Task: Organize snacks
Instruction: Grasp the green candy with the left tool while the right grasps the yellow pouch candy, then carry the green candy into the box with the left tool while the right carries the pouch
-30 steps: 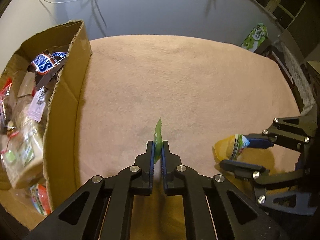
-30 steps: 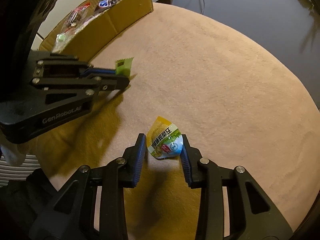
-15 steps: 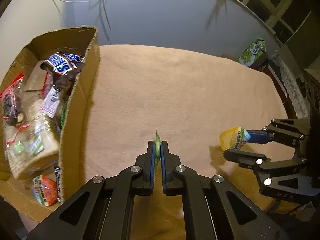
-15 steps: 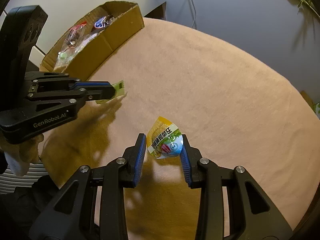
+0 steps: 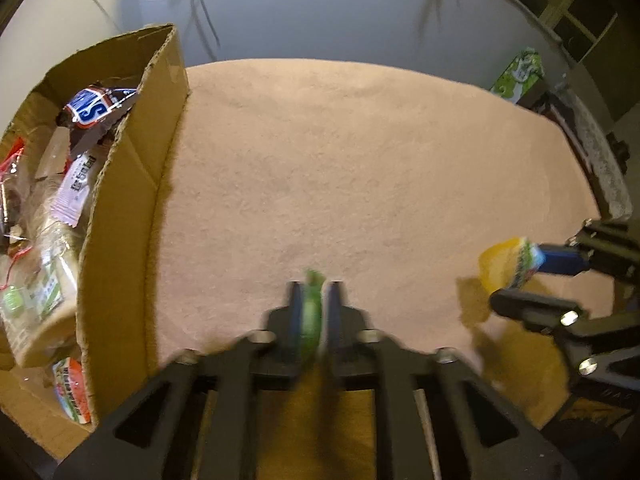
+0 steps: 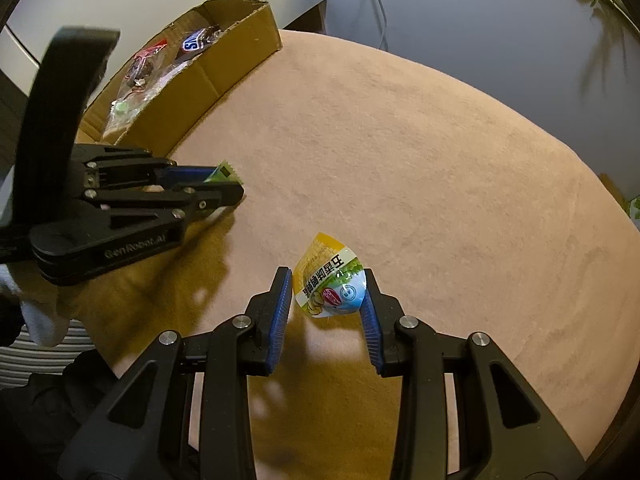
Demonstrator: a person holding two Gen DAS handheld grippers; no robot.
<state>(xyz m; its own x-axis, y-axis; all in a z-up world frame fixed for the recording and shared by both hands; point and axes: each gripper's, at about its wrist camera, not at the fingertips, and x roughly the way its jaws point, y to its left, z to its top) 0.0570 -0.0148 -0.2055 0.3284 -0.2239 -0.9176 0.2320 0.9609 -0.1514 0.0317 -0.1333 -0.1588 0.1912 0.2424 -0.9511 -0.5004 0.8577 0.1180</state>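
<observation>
My left gripper (image 5: 311,292) is shut on a thin green snack packet (image 5: 311,312), held edge-on above the tan tablecloth (image 5: 360,168); the packet's tip (image 6: 224,171) pokes out of the left gripper (image 6: 236,188) in the right wrist view. My right gripper (image 6: 326,288) is shut on a yellow, white and blue snack pouch (image 6: 330,282), lifted off the cloth. That pouch (image 5: 510,262) shows at the right in the left wrist view, in the right gripper (image 5: 516,280). A cardboard box (image 5: 128,208) of snacks stands at the left, with a Snickers bar (image 5: 94,106) on top.
The box (image 6: 224,68) sits at the table's far left edge, holding several wrapped snacks. A green carton (image 5: 520,74) stands beyond the table's far right. Cables hang on the grey wall behind. A white-gloved hand (image 6: 36,320) holds the left gripper.
Both grippers have risen from the table with their snacks, and the left one has moved closer to the box. The jaws on each have kept their grip.
</observation>
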